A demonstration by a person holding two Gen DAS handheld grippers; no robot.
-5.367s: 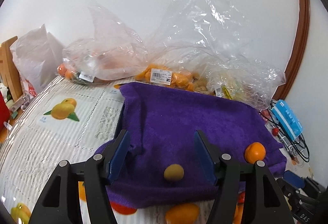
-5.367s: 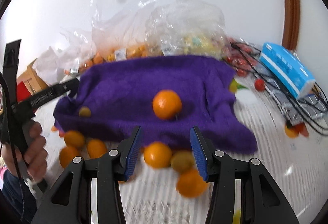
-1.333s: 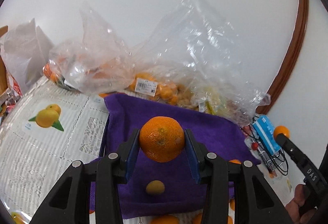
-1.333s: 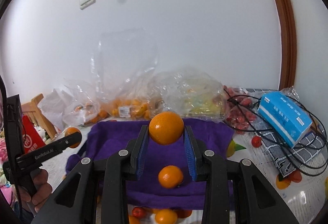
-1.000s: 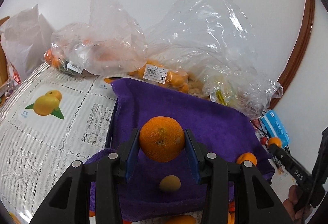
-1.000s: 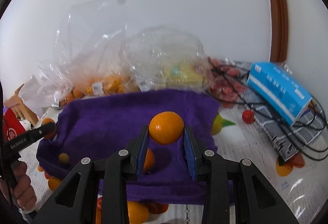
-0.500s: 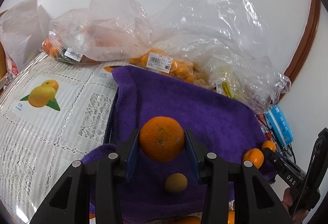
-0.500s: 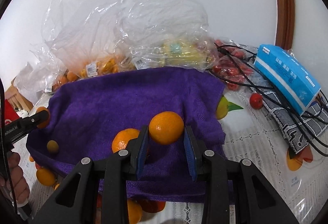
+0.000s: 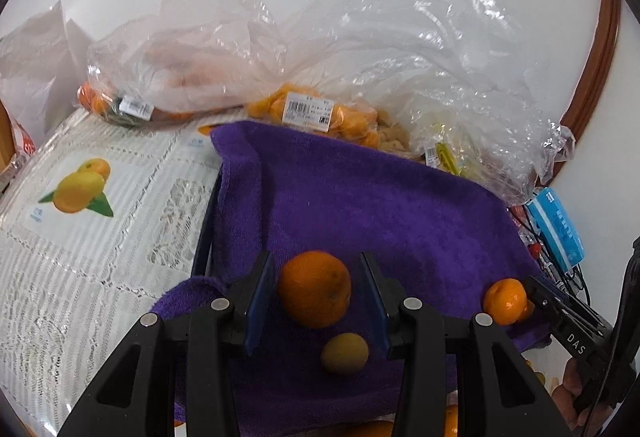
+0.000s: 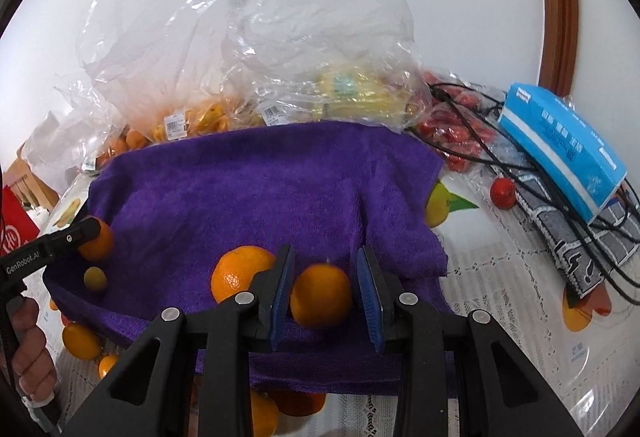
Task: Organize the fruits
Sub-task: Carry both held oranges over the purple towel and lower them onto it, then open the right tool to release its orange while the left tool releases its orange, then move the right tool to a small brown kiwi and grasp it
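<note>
A purple towel [image 9: 380, 205] lies on the table, also in the right wrist view [image 10: 260, 189]. My left gripper [image 9: 316, 297] is open; an orange [image 9: 315, 289] sits free between its jaws on the towel, with a small yellow-green fruit [image 9: 345, 352] just in front. My right gripper [image 10: 325, 295] is open too, with an orange [image 10: 321, 295] loose between its jaws on the towel. Another orange [image 10: 240, 273] lies to its left. The left gripper's orange also shows at the towel's left edge [image 10: 98, 241].
Clear plastic bags of fruit [image 9: 320, 113] stand behind the towel. A blue tissue pack [image 10: 560, 141], black cables [image 10: 520, 165] and cherry tomatoes [image 10: 503, 193] lie to the right. Several loose oranges [image 10: 80, 341] lie on the lace tablecloth [image 9: 100, 237] at the near edge.
Both grippers lowered their oranges onto the purple towel and opened. Each orange now rests loose between the jaws.
</note>
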